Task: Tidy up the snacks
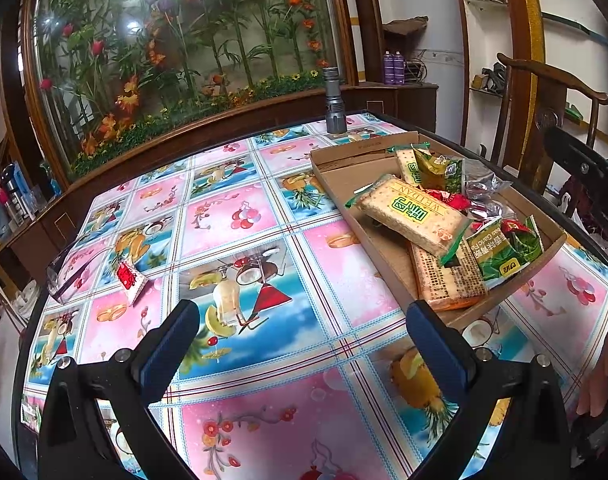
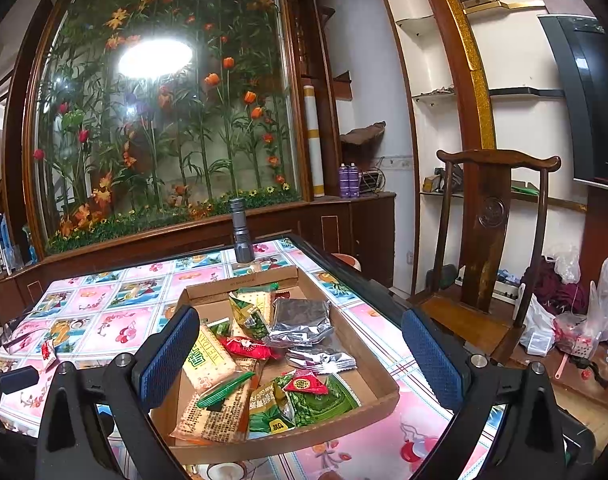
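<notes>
A shallow brown cardboard tray (image 2: 378,364) sits on the right half of the table, its far flap standing up and its near wall low, and it holds a loose heap of wrapped snacks. On top at the left lies a clear-wrapped cracker pack (image 1: 412,218) with a green and yellow label and crimped green ends, tilted over a second cracker pack (image 1: 448,280) whose printed back faces up and pokes past the tray's near edge. Beside these are green pea snack bags (image 2: 324,400), a small red packet (image 2: 246,347), crinkled silver foil pouches (image 2: 304,318) toward the right wall, and another green-ended cracker pack (image 2: 260,300) farther back. One small red and white packet (image 1: 130,278) lies alone on the tablecloth (image 1: 240,248) well to the left of the tray, next to a pair of clear glasses (image 1: 70,276). The left gripper (image 1: 304,324) hovers over the glossy fruit-print cloth just left of the tray, jaws spread wide and holding nothing. The right gripper (image 2: 304,336) hangs above the tray, jaws likewise spread wide and empty. A grey flashlight (image 2: 240,230) stands upright at the table's far edge, just behind the tray. A dark wooden chair (image 2: 492,240) stands to the right of the table.
</notes>
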Tool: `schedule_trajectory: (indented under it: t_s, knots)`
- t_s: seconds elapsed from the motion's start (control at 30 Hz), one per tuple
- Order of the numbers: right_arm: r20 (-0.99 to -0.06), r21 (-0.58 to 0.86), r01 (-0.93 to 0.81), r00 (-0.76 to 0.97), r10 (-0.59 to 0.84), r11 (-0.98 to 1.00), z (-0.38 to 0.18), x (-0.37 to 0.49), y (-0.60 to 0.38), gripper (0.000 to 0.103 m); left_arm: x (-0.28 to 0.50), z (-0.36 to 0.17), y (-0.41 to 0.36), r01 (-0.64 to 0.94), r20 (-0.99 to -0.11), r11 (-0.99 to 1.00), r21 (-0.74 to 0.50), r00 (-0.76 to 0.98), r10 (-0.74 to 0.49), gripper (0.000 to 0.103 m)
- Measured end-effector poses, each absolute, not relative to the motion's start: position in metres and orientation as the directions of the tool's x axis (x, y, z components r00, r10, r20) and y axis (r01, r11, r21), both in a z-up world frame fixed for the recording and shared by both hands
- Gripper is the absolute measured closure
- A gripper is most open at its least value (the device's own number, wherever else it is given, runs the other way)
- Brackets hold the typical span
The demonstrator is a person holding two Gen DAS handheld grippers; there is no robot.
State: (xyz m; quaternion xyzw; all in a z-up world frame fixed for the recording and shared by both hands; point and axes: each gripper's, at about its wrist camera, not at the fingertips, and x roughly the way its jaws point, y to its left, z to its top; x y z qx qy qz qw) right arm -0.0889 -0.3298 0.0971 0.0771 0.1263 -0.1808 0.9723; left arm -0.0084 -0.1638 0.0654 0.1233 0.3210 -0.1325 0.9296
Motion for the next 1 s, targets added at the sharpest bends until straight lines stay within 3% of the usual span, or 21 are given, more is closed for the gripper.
schedule_trajectory:
  t_s: [1.0]
  knots:
    - [-0.279,0.095,0.375,0.899,-0.337,0.922,0.0907,-0.0881,-0.3289,0.001,-0.0045,0.0664,-0.1585,0.326,-0.644,0.938,0.115,0.744,-0.18,0.0]
